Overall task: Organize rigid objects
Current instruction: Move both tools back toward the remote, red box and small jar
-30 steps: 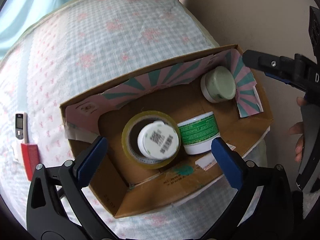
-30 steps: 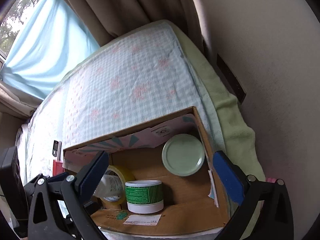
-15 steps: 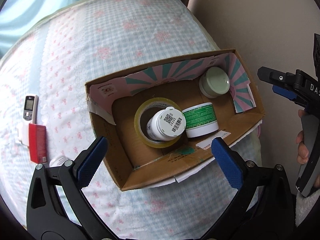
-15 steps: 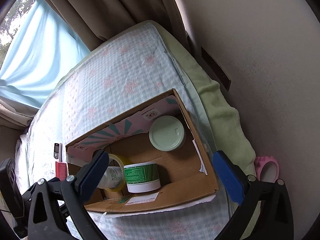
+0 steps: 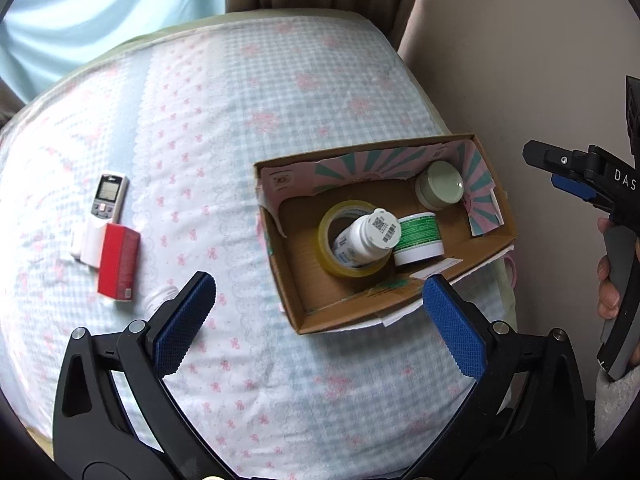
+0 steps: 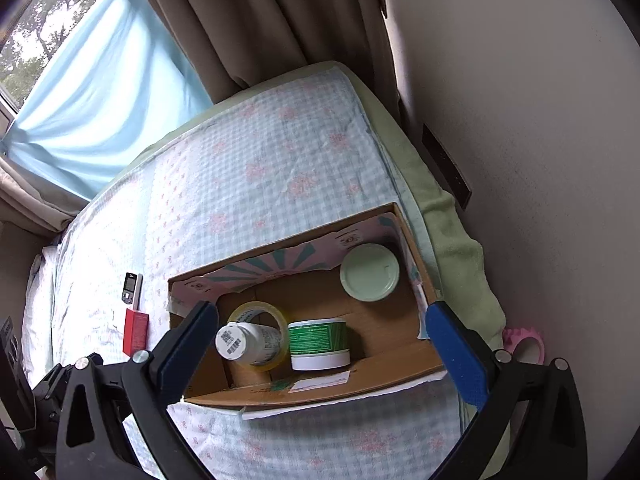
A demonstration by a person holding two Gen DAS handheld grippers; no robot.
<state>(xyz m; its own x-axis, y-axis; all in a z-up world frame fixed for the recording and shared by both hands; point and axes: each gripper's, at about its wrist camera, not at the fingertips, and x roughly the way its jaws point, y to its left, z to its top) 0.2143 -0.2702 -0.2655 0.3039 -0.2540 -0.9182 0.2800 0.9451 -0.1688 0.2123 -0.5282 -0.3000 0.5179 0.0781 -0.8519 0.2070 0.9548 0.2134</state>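
Two tools, your left tool (image 5: pixel 318 316) and right tool (image 6: pixel 320 350), hang spread wide and empty above the bed (image 5: pixel 248 92). The cardboard box (image 5: pixel 320 322) holds tape roll (image 5: pixel 332 220), green tub (image 5: pixel 420 236), white bottle (image 5: pixel 370 236), lidded jar (image 5: pixel 440 186). Red box (image 5: pixel 119 262) and remote (image 5: pixel 108 196) lie apart.

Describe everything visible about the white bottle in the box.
The white bottle is opaque, plastic-looking, with a ribbed white cap bearing a barcode sticker and a printed label on its body. It stands tilted inside the tape roll, leaning toward the green-labelled jar, in the cardboard box. No gripper touches it.
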